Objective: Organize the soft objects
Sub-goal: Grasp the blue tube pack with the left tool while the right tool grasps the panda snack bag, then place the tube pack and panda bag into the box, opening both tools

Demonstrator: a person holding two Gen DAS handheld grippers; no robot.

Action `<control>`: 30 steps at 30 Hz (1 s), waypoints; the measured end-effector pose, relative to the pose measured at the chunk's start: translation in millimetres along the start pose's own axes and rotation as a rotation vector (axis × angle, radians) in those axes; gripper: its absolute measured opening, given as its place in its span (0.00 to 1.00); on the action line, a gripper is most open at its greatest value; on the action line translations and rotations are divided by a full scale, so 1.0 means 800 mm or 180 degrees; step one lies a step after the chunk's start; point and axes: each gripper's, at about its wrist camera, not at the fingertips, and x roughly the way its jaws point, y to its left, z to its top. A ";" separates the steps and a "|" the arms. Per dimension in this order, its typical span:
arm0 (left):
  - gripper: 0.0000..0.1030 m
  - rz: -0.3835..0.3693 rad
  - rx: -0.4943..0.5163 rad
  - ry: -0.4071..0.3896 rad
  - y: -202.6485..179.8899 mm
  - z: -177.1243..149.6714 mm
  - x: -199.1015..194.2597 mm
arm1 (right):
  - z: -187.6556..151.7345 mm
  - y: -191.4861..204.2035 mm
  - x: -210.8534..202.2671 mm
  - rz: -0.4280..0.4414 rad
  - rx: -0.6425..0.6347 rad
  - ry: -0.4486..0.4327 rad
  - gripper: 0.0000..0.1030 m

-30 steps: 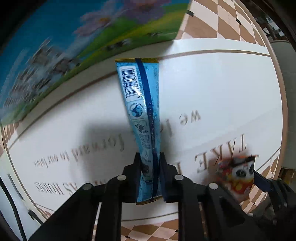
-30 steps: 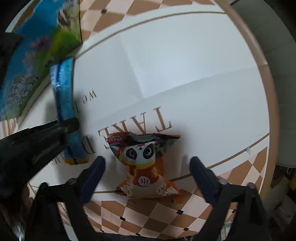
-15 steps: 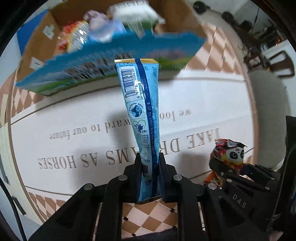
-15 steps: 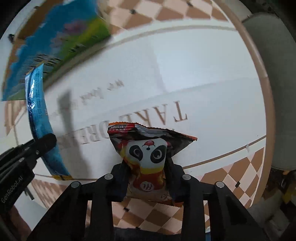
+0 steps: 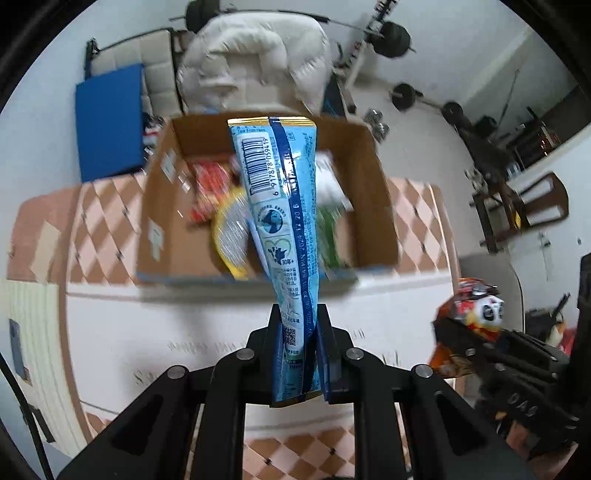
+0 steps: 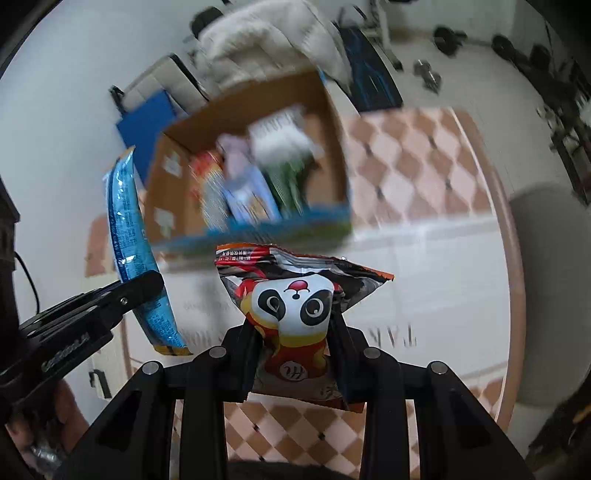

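My left gripper (image 5: 298,325) is shut on a long blue snack packet (image 5: 279,206) and holds it upright in the air, in front of an open cardboard box (image 5: 373,192). My right gripper (image 6: 293,325) is shut on a red panda snack bag (image 6: 291,295), lifted above the table. The box (image 6: 332,147) holds several blurred packets. The blue packet (image 6: 129,236) and left gripper (image 6: 122,295) show at the left of the right wrist view. The panda bag (image 5: 476,314) shows at the right of the left wrist view.
The table (image 5: 184,325) has a white printed top with a checkered border. A white puffy coat (image 5: 251,62) lies on a seat behind the box. A blue pad (image 5: 109,122) leans at the left. Weights (image 5: 391,35) and a chair (image 5: 532,206) stand at the right.
Both grippers rose from the table with their packets and tilted up toward the box. The right gripper closed on the panda bag about one second ago.
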 end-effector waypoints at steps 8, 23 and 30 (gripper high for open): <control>0.13 0.0364 -0.0102 0.0163 0.060 0.094 0.047 | 0.125 0.024 0.042 -0.0181 -0.0060 -0.0012 0.35; 0.15 0.0785 -0.0181 0.1070 0.118 0.135 0.195 | 0.194 0.018 0.212 -0.0668 -0.0091 0.0694 0.35; 0.40 0.0667 -0.0349 0.1319 0.131 0.130 0.212 | 0.193 0.016 0.243 -0.0701 -0.0146 0.0984 0.83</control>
